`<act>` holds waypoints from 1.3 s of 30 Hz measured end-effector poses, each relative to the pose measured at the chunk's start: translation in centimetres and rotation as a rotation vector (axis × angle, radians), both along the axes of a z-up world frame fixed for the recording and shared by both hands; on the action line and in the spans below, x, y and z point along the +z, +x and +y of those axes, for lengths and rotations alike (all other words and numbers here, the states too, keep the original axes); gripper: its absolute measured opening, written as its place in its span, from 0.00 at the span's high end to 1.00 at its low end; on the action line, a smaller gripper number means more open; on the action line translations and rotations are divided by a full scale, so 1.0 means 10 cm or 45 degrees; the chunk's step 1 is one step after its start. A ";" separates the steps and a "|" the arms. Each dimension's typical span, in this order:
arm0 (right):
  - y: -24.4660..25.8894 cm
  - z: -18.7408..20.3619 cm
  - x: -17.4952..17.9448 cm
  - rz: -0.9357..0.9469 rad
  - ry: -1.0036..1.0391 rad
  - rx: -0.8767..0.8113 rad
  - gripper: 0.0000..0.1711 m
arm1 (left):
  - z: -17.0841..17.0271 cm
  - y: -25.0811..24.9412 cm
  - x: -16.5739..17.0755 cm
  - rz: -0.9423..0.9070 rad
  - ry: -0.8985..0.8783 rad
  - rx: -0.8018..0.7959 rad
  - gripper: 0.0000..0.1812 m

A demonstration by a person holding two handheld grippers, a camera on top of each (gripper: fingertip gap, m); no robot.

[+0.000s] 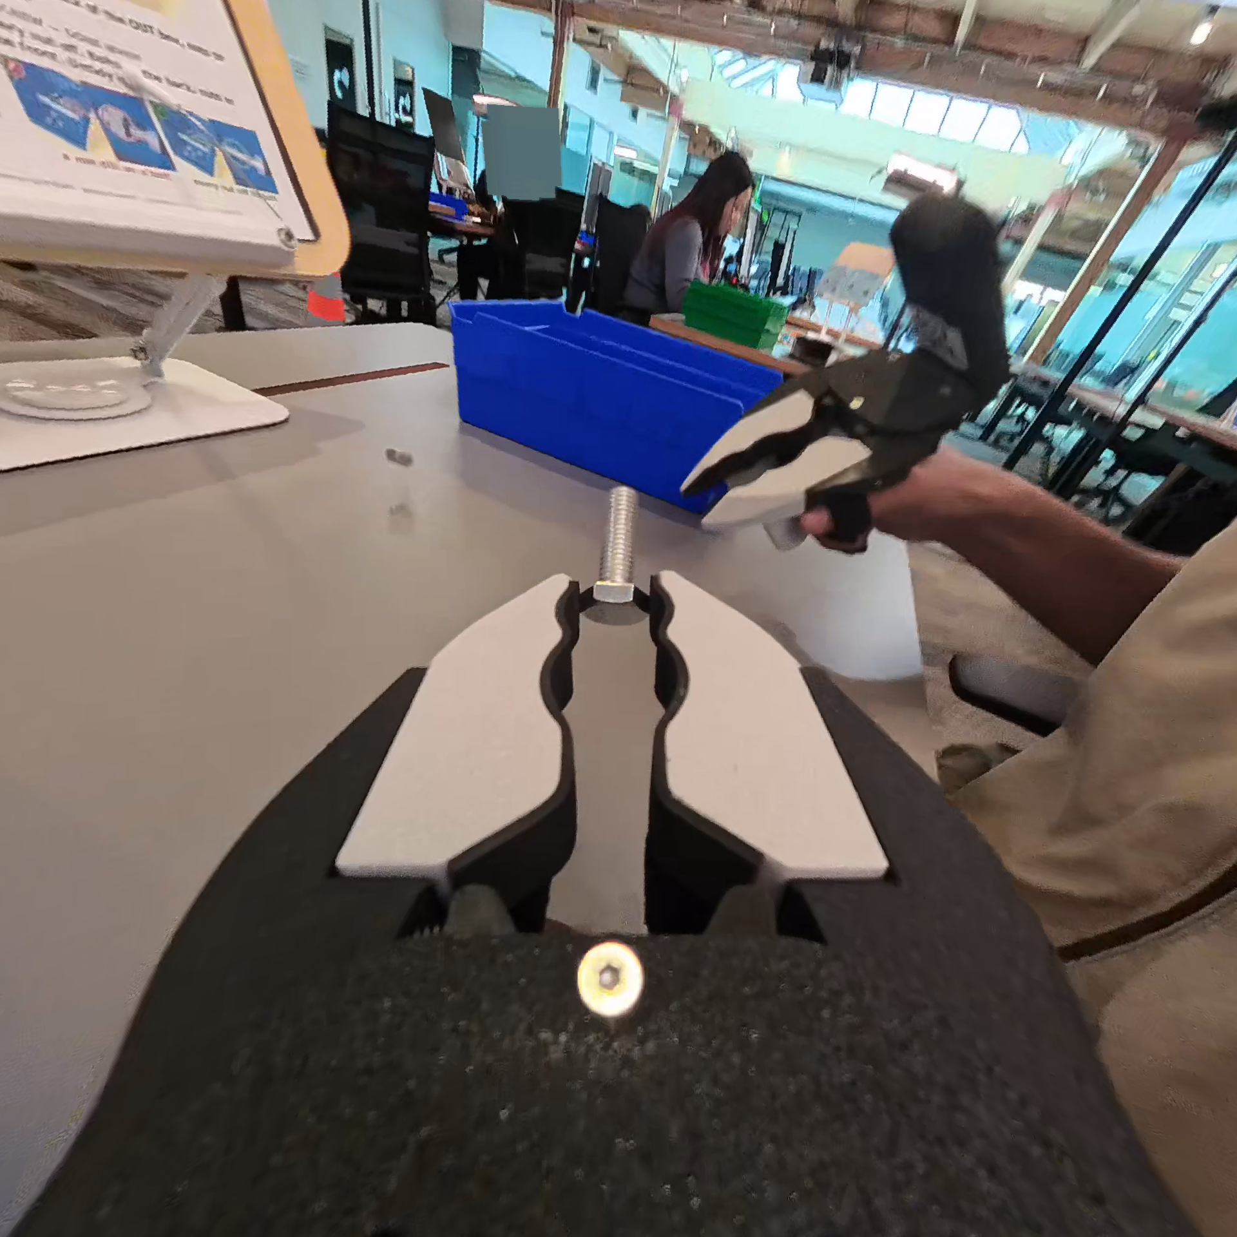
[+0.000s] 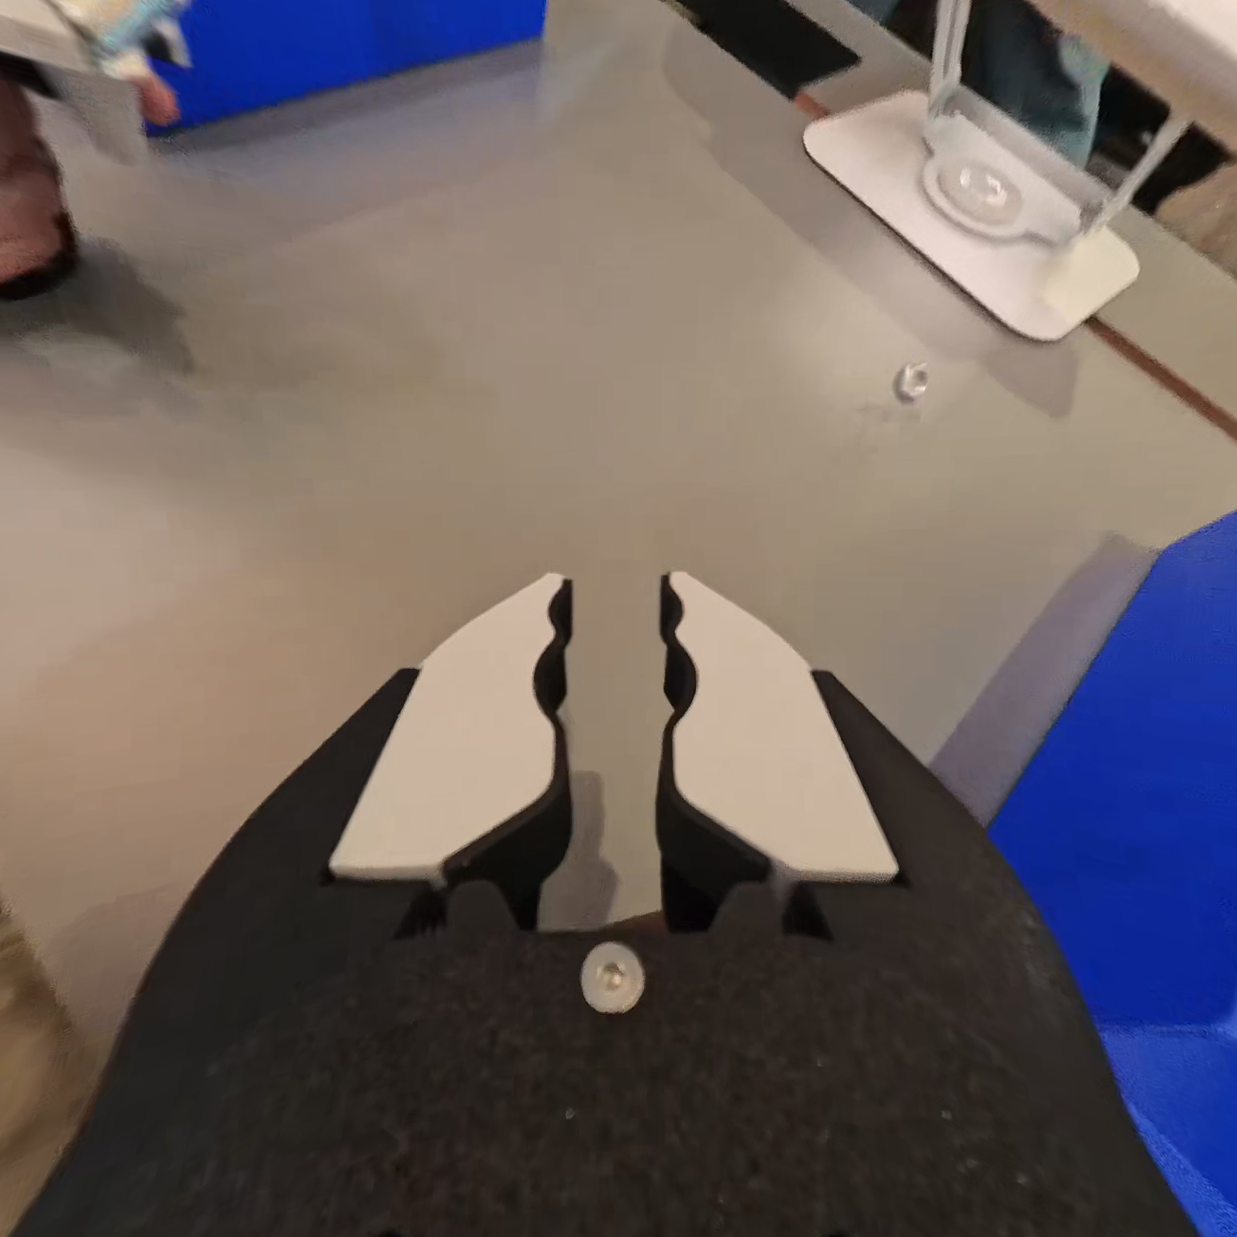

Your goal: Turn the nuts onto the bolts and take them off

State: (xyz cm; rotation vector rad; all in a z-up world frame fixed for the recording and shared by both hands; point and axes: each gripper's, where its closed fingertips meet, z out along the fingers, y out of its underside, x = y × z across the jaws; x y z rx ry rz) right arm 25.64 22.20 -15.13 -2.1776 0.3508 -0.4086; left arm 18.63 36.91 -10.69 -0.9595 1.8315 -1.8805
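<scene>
My left gripper (image 1: 614, 589) is shut on the hex head of a silver bolt (image 1: 619, 535). The threaded shaft points forward past the fingertips, and no nut is on it. A small silver nut (image 1: 399, 457) lies loose on the grey table (image 1: 201, 602), to the far left of the bolt. It also shows in the right wrist view (image 2: 912, 383), ahead and to the right. My right gripper (image 2: 616, 582) is open and empty above the table. In the left wrist view the right gripper (image 1: 703, 501) hovers just right of the bolt's tip, held by a hand.
A blue bin (image 1: 602, 395) stands behind the bolt and shows at the right edge of the right wrist view (image 2: 1138, 736). A sheet holder on a white base (image 1: 134, 401) stands far left, near the nut (image 2: 970, 214). People sit at desks beyond the table. The tips of one gripper are about 20 cm away from the tips of the other.
</scene>
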 end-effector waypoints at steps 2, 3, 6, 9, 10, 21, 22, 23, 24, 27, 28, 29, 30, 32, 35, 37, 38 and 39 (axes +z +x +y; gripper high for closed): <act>0.12 0.04 -0.10 0.049 -0.006 -0.077 0.79 | 0.04 0.02 0.00 0.013 -0.067 0.005 0.89; 0.20 0.08 -0.10 0.058 0.019 -0.104 0.80 | 0.06 0.02 0.01 0.001 -0.070 0.009 0.89; 0.47 0.18 -0.06 0.061 0.086 -0.188 0.76 | 0.11 0.03 0.05 -0.039 -0.034 0.042 0.89; 0.81 0.24 -0.03 0.025 0.075 -0.274 0.76 | 0.14 0.03 0.05 -0.046 -0.048 0.050 0.89; 0.94 0.26 -0.02 0.004 0.069 -0.308 0.76 | 0.13 0.02 0.03 -0.038 -0.047 0.047 0.89; 2.33 0.20 -0.23 -0.014 -0.129 -0.629 0.73 | 0.04 0.00 0.02 -0.067 -0.031 0.004 0.89; 2.41 0.17 -0.26 -0.011 -0.141 -0.655 0.73 | 0.04 0.00 0.02 -0.068 -0.029 0.004 0.89; 2.46 0.15 -0.30 0.012 -0.145 -0.667 0.73 | 0.03 0.00 0.02 -0.068 -0.028 -0.001 0.89; 2.50 0.14 -0.35 0.050 -0.153 -0.671 0.73 | 0.03 0.00 0.02 -0.066 -0.027 -0.005 0.89; 2.56 0.16 -0.53 0.150 -0.201 -0.667 0.72 | 0.01 -0.01 0.01 -0.062 -0.020 -0.019 0.89; 2.57 0.16 -0.58 0.175 -0.224 -0.667 0.72 | 0.00 -0.01 0.01 -0.063 -0.015 -0.024 0.89; 2.58 0.17 -0.62 0.195 -0.227 -0.665 0.73 | -0.01 -0.01 0.00 -0.064 -0.008 -0.028 0.89; 2.58 0.18 -0.63 0.204 -0.211 -0.666 0.73 | -0.02 -0.02 0.00 -0.064 -0.001 -0.030 0.89; 2.58 0.19 -0.64 0.224 -0.177 -0.661 0.79 | -0.03 -0.02 0.00 -0.066 0.005 -0.035 0.89; 2.52 0.24 -0.66 0.272 -0.119 -0.613 0.99 | -0.03 -0.02 0.00 -0.061 0.000 -0.039 0.89; 2.47 0.26 -0.66 0.246 -0.135 -0.589 0.95 | -0.02 -0.02 0.00 -0.060 -0.004 -0.038 0.89; 2.42 0.29 -0.64 0.249 -0.138 -0.560 0.83 | -0.02 -0.02 0.00 -0.060 -0.006 -0.043 0.89; 2.35 0.33 -0.59 0.249 -0.127 -0.525 0.80 | -0.03 -0.02 0.00 -0.057 -0.007 -0.049 0.89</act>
